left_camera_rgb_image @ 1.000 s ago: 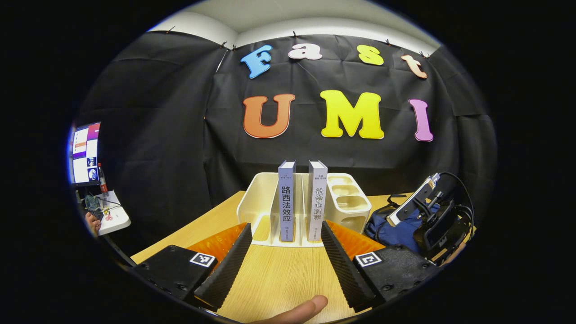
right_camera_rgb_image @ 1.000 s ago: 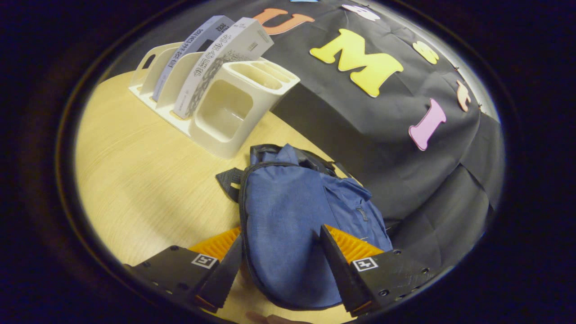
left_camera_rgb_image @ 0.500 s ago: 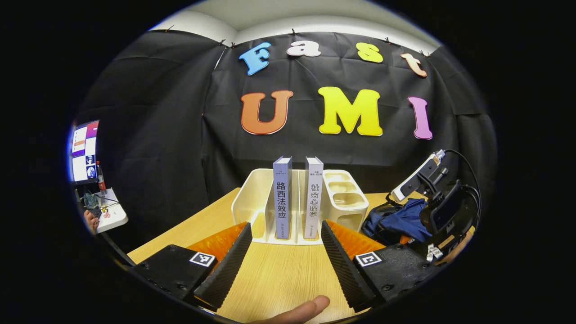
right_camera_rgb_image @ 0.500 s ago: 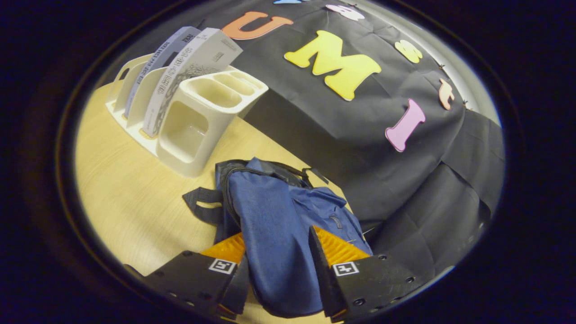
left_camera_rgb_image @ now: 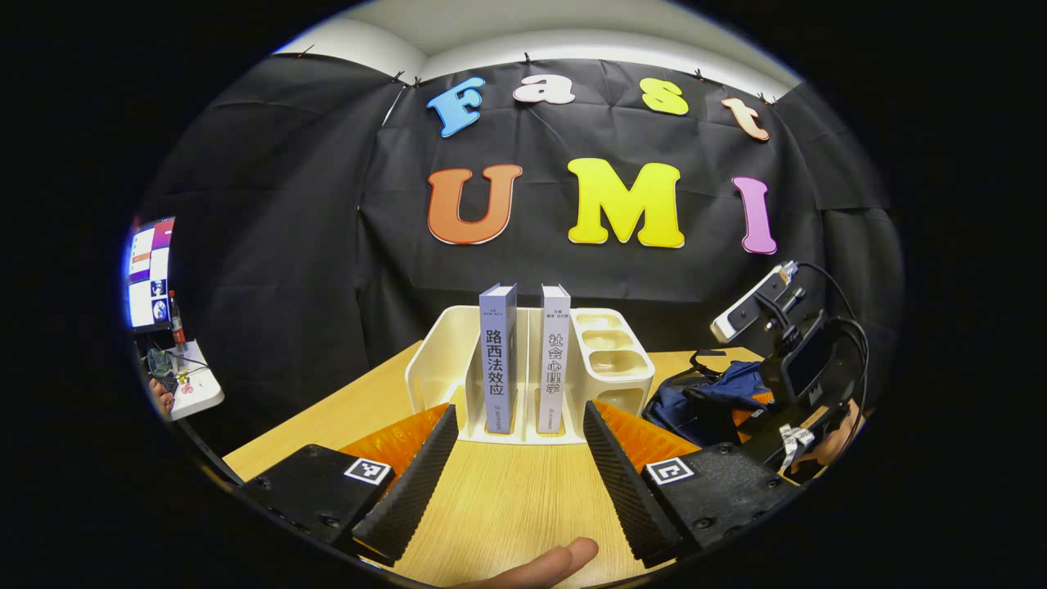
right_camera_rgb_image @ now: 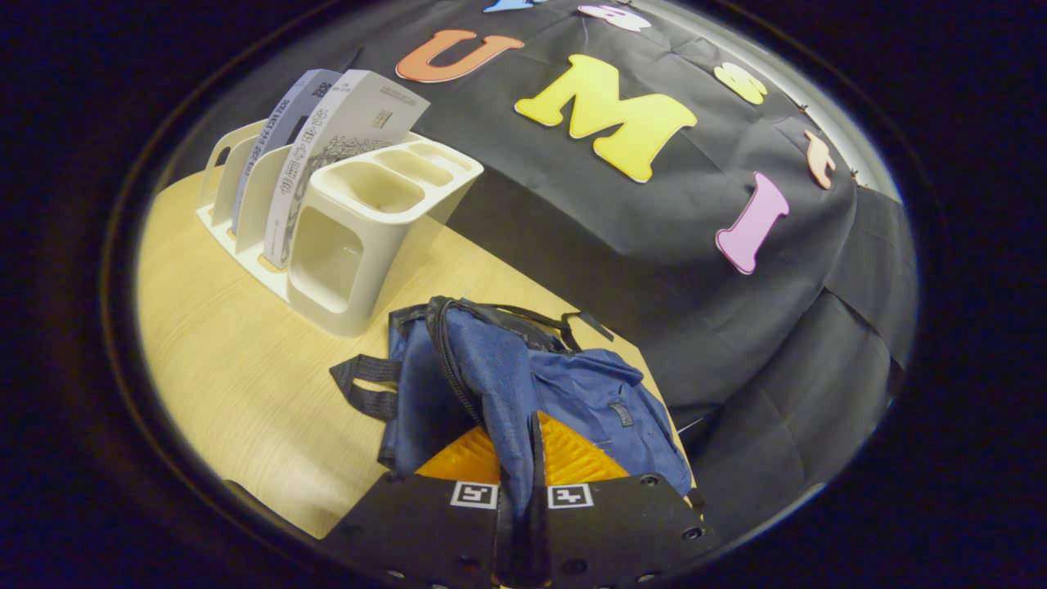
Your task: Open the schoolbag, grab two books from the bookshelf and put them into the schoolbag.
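The right gripper point(right_camera_rgb_image: 521, 491) has its jaws clamped together on a fold of the blue schoolbag point(right_camera_rgb_image: 564, 393), which lies on the wooden surface point(right_camera_rgb_image: 221, 368) near its far edge, just beside the white bookshelf point(right_camera_rgb_image: 343, 245). Two books point(left_camera_rgb_image: 523, 368) stand upright in the bookshelf. The left gripper point(left_camera_rgb_image: 515, 458) hovers over the surface facing them, jaws wide apart and holding nothing.

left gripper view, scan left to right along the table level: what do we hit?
Monitor → side table → blue-grey book → white book → cup compartments of the bookshelf → schoolbag → right tongs, over the bag.
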